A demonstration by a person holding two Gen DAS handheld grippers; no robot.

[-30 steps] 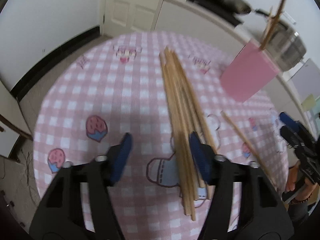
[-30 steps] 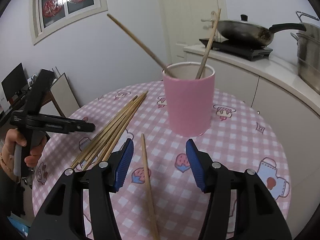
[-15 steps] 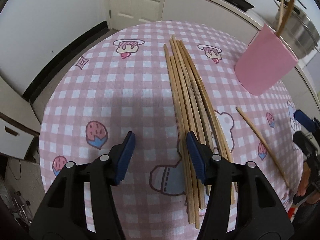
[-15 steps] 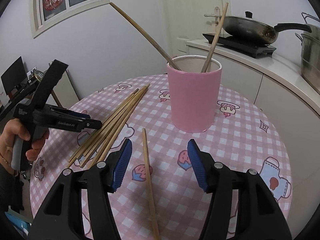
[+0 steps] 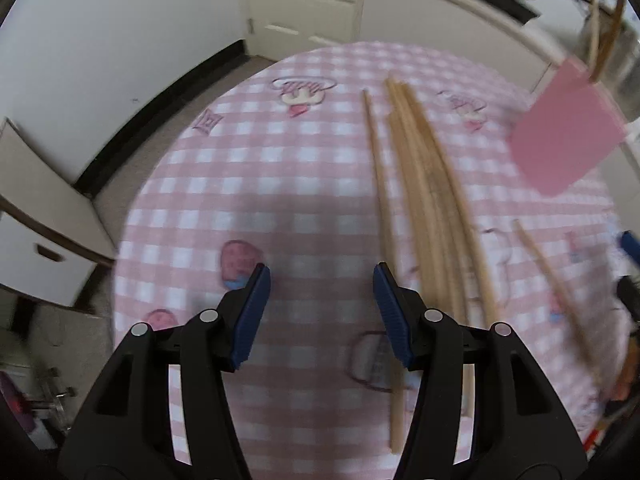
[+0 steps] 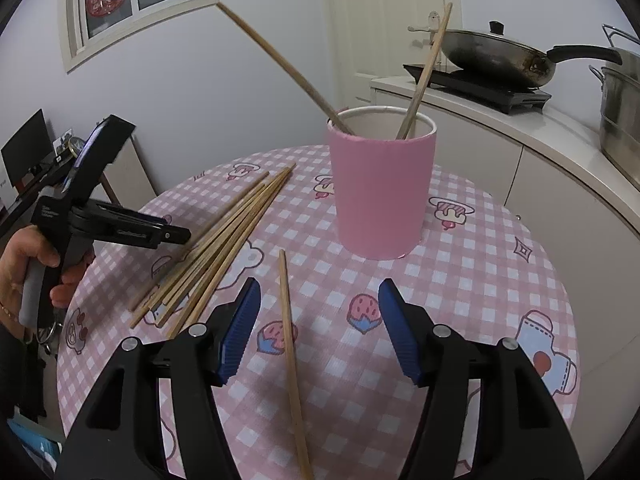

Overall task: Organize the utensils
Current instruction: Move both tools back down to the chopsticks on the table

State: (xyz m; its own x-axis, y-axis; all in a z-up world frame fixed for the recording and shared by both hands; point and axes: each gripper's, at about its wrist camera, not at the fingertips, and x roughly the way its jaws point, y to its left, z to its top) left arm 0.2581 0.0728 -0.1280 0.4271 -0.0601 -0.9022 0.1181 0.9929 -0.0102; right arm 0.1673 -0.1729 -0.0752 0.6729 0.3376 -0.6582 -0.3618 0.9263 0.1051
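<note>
Now both tongs are empty: the left tongs [image 5: 322,280] stand apart beside the chopstick bundle [image 5: 432,208]; the right tongs [image 6: 319,292], just opening wider, straddle one chopstick [image 6: 290,336], with the pink cup [image 6: 382,196] beyond them.

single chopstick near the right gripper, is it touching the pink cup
Apart. The right wrist view shows checked cloth between the single chopstick's far tip and the base of the pink cup.
</note>
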